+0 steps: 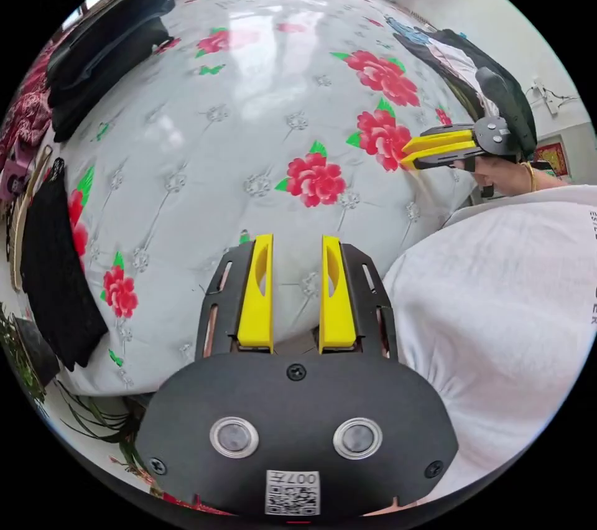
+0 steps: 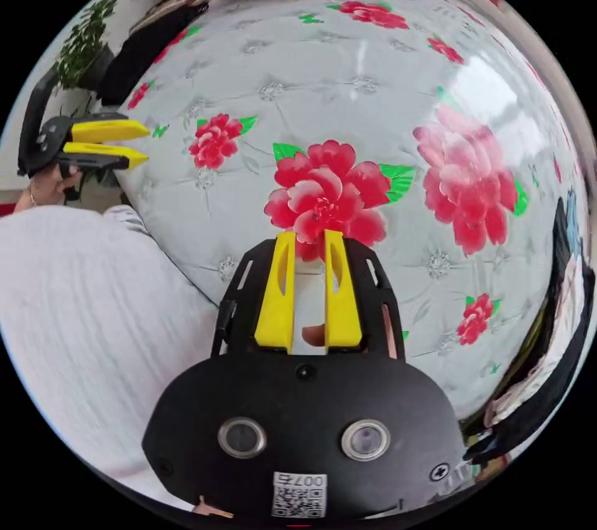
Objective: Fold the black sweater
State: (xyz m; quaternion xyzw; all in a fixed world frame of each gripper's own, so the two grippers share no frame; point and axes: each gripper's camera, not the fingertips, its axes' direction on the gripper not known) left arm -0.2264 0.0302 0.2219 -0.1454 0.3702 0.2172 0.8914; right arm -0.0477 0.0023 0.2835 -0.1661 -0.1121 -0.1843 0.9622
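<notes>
1. Both grippers hover over bare bed cover (image 1: 261,94), holding nothing. The left gripper (image 1: 297,293) has its jaws clearly apart. The right gripper (image 2: 309,300) has a narrower gap, also empty.
2. No black garment lies in front of either gripper. The fold hasn't started, and the first job is to fetch one.
3. Most likely sweater: the black knit piece (image 1: 56,269) on the bed edge at the person's left. Can't tell for sure that it's a sweater.
4. Key relation: in the right gripper view the knit piece (image 2: 143,51) sits beyond the left gripper (image 2: 134,144), so the left one is nearer. The right gripper (image 1: 435,150) is at the far side, with the person's body in between.
5. Its long axis runs along the bed edge, roughly crosswise to the left gripper's pointing direction. I'd expect a swing to the left before the grab.
6. Other dark clothes: a black stack (image 1: 106,38) at the far side of the bed, and a mixed pile (image 1: 466,69) near the right gripper.
</notes>
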